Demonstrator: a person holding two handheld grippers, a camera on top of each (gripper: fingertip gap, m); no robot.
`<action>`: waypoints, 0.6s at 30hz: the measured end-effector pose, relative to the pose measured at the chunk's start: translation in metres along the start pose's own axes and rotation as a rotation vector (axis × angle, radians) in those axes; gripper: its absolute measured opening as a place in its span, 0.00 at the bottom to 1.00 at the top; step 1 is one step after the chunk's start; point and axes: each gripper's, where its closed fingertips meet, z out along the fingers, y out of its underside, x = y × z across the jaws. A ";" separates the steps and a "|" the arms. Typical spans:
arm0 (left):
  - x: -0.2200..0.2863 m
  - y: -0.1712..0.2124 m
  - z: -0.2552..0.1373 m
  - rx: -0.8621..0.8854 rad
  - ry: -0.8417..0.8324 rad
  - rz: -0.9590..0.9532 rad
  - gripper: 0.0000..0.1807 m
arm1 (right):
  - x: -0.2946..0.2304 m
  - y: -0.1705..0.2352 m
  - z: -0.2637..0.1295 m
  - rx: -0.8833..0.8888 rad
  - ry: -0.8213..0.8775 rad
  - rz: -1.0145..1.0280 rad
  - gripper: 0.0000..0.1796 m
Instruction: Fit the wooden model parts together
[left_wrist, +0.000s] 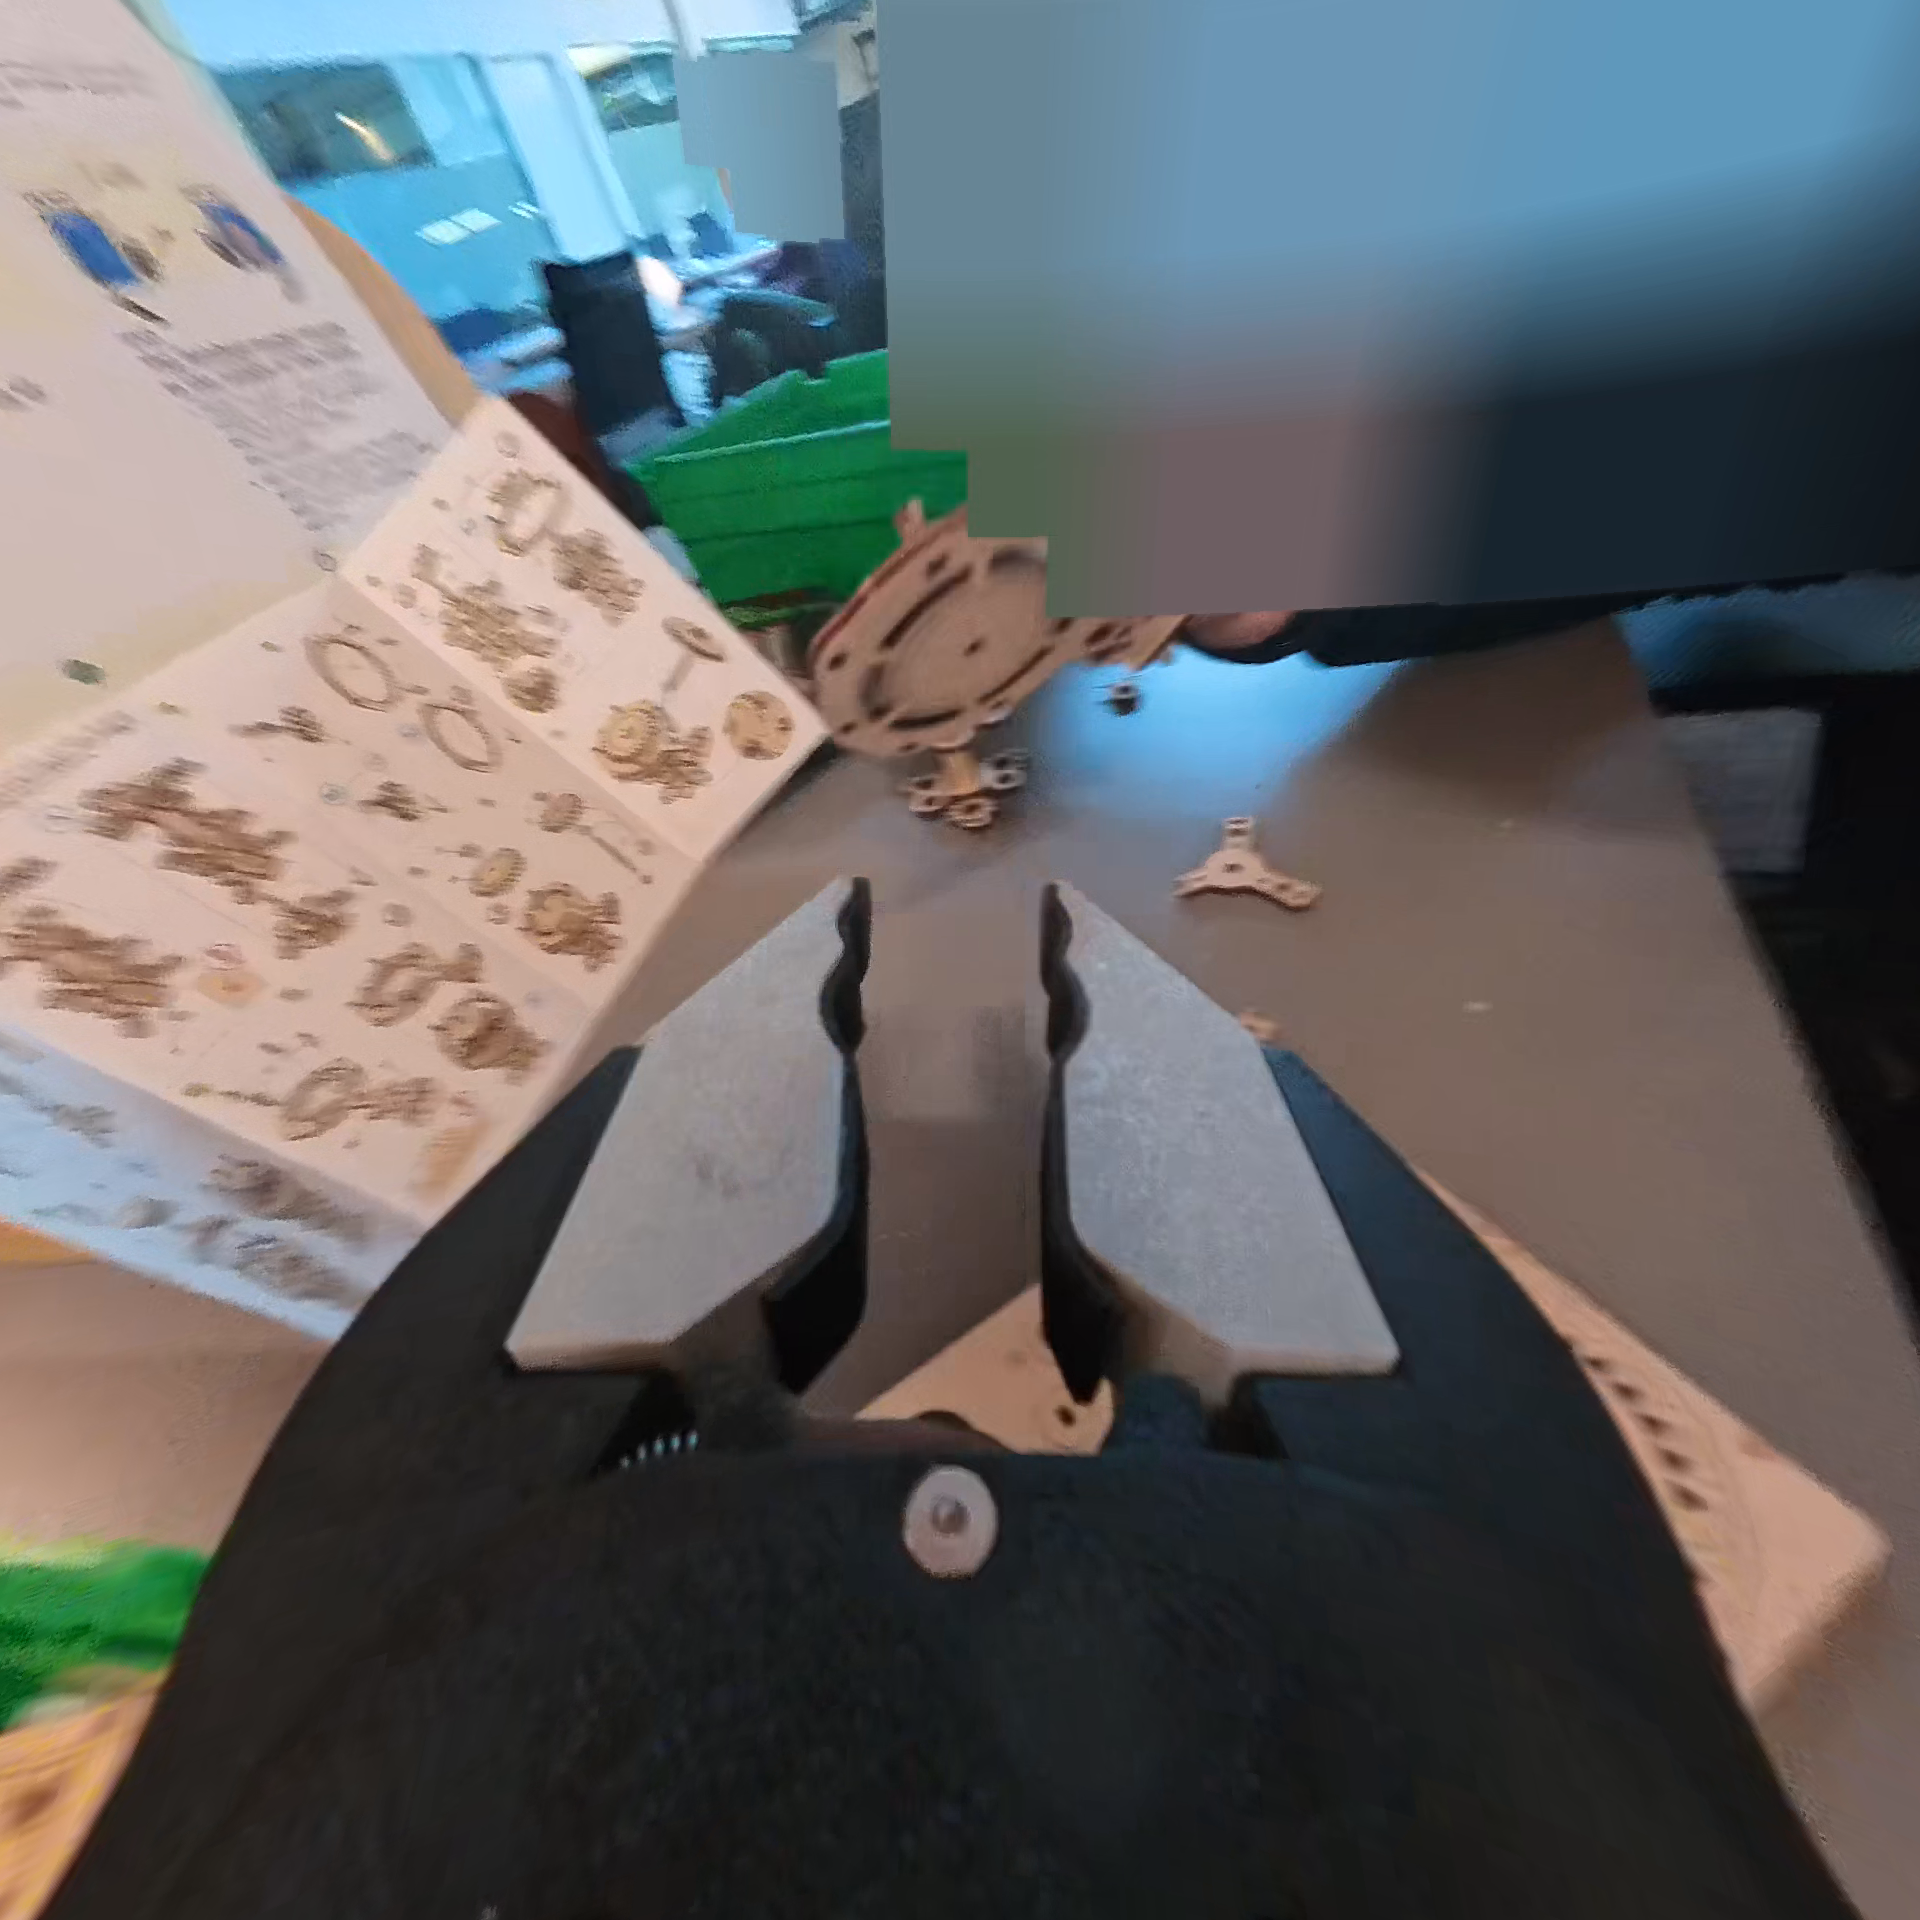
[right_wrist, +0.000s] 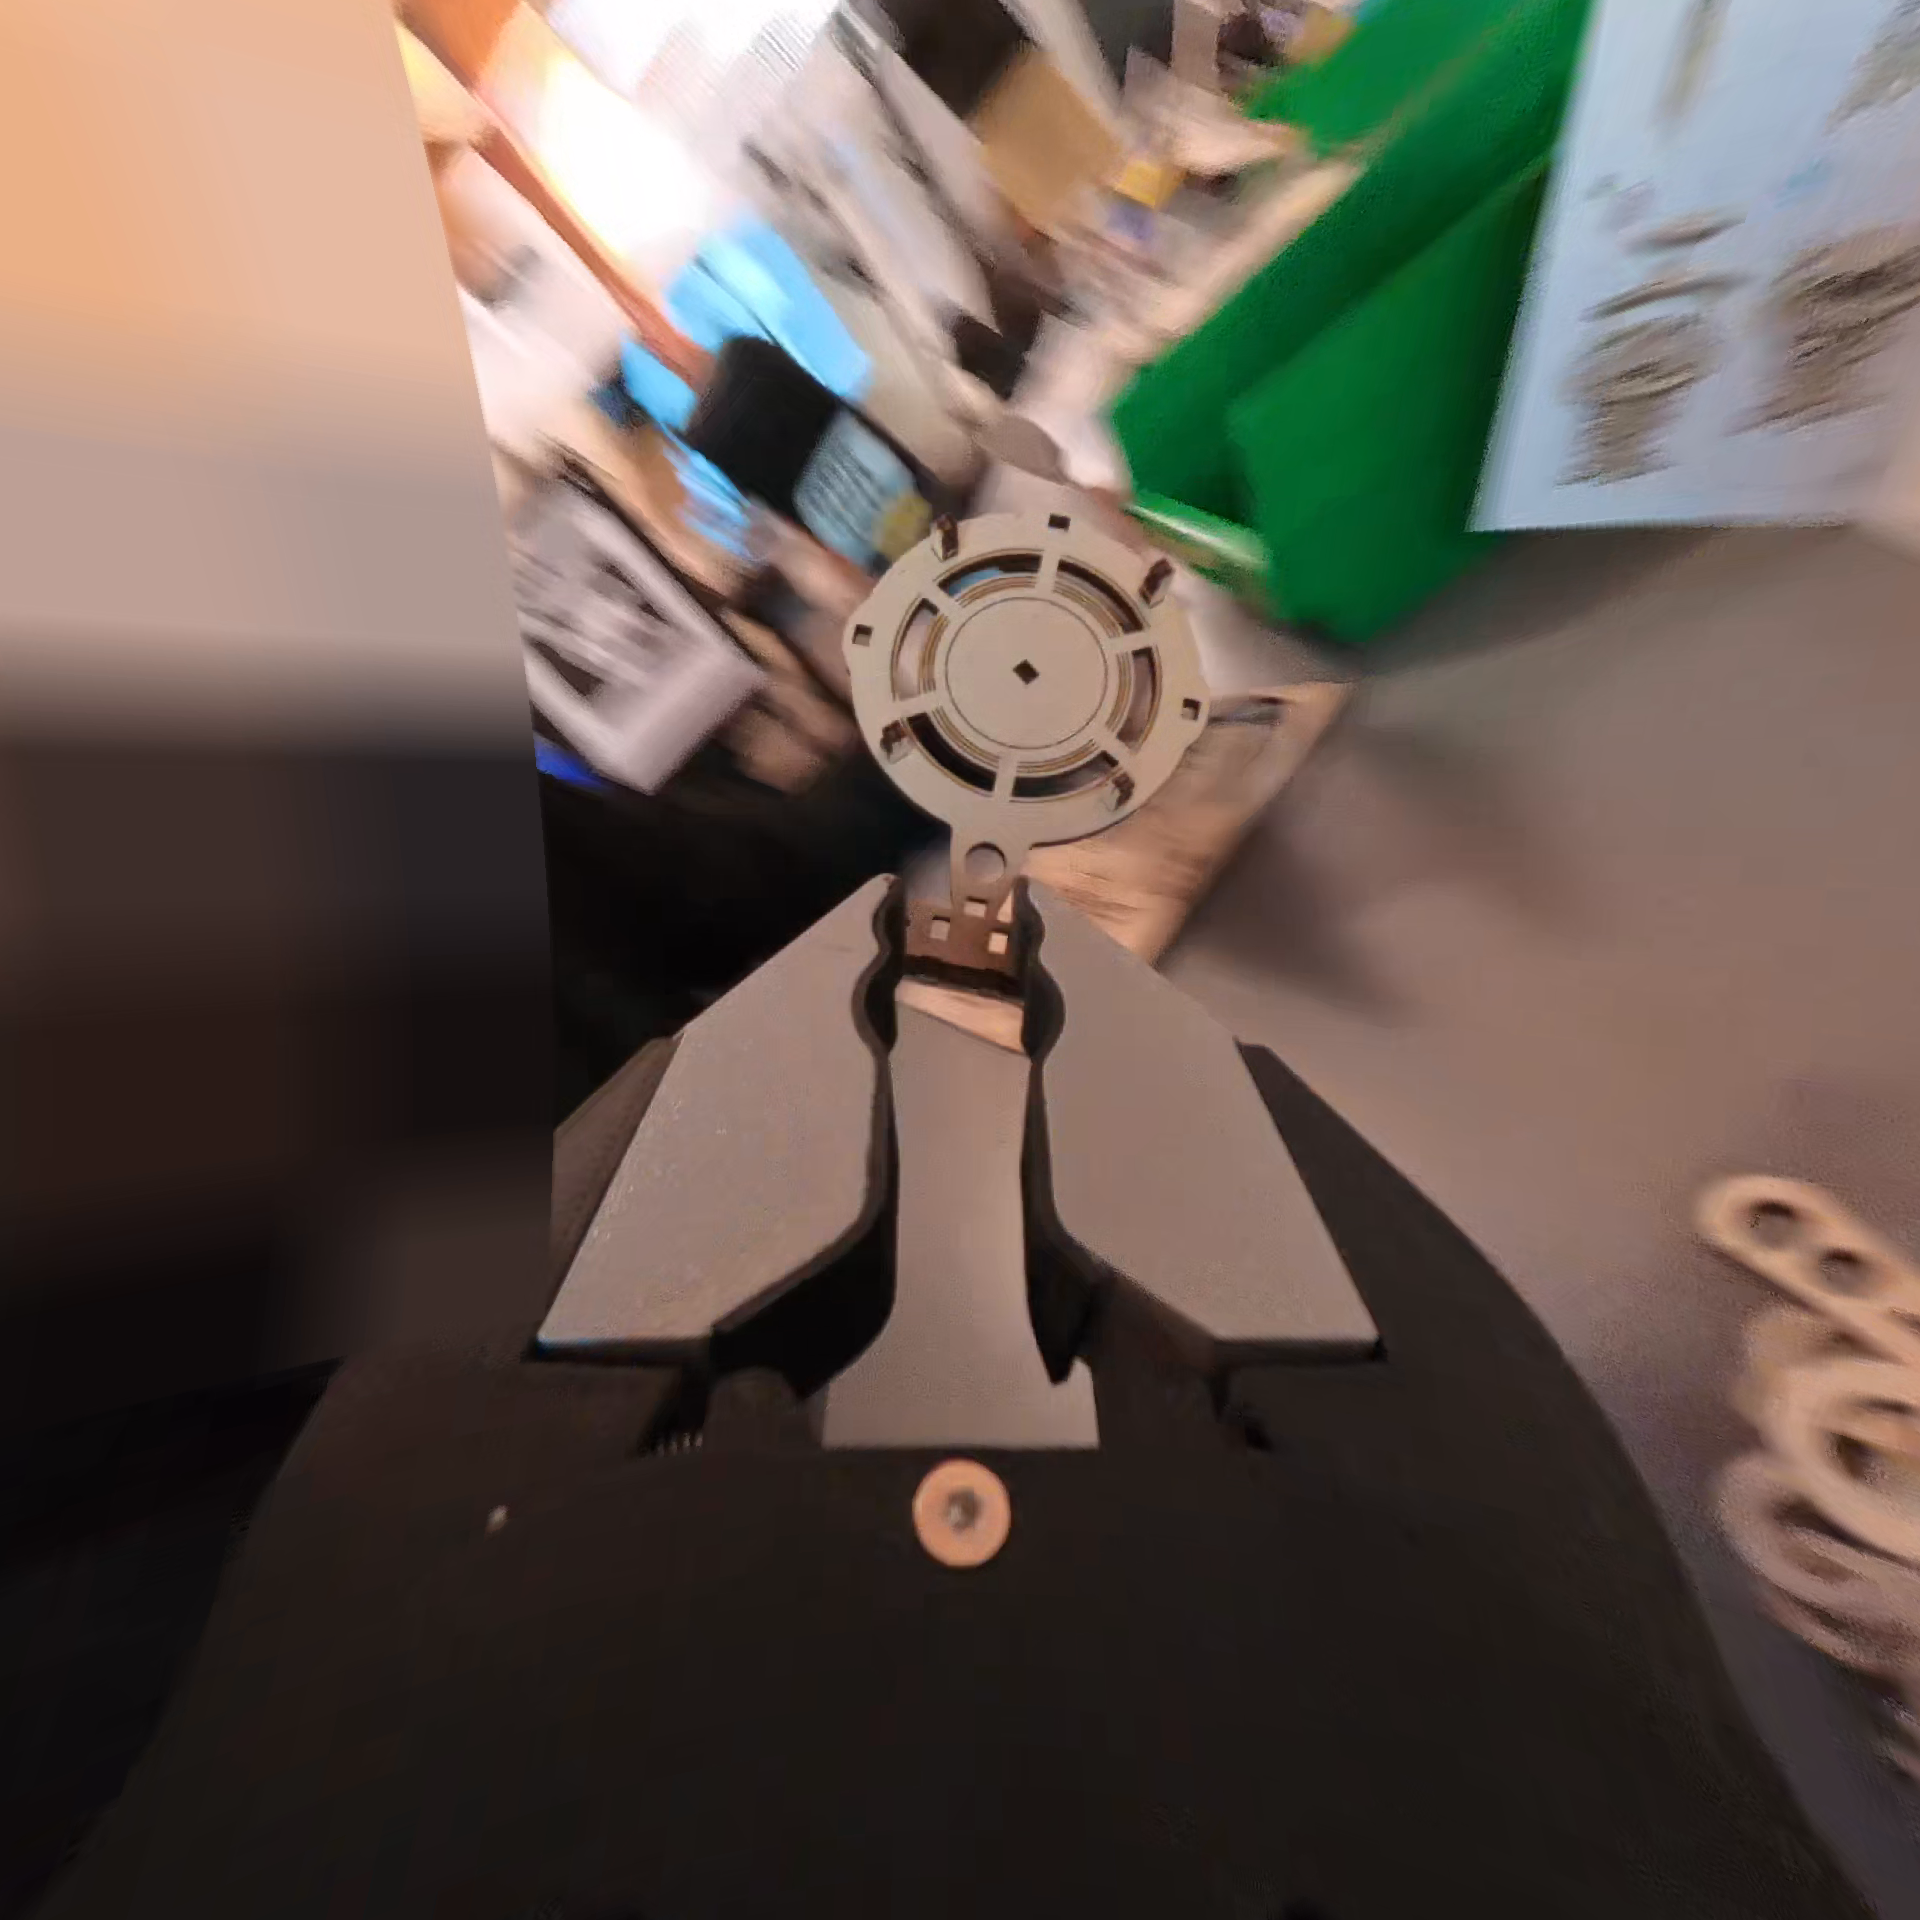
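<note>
My right gripper (right_wrist: 958, 914) is shut on the slotted tab at the foot of a round wooden model part (right_wrist: 1023, 675), a disc with ring cut-outs and a small square hole at its centre, and holds it upright in the air. The same part (left_wrist: 925, 655) shows far off in the left wrist view, above the grey table. My left gripper (left_wrist: 954, 914) is open and empty over the table. A three-armed wooden piece (left_wrist: 1242, 878) lies ahead to its right. A small wooden gear cluster (left_wrist: 966, 784) lies under the held part.
An unfolded instruction sheet (left_wrist: 364, 790) with pictures of parts lies at the left. A green box (left_wrist: 790, 488) stands behind it. A perforated wooden sheet (left_wrist: 1683, 1475) lies by my left gripper's right side. Loose wooden rings (right_wrist: 1829, 1455) lie at the right. A hand (left_wrist: 1242, 629) shows beside the held part.
</note>
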 end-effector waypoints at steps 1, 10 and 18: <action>0.006 0.000 0.000 -0.002 0.058 -0.056 0.18 | 0.004 0.003 0.002 -0.031 0.080 -0.080 0.09; 0.007 -0.003 -0.001 0.029 0.108 -0.141 0.21 | 0.014 0.011 0.004 -0.190 0.552 -0.725 0.09; 0.014 0.005 0.004 -0.009 0.100 -0.042 0.20 | 0.017 0.020 0.011 -0.251 0.612 -0.834 0.09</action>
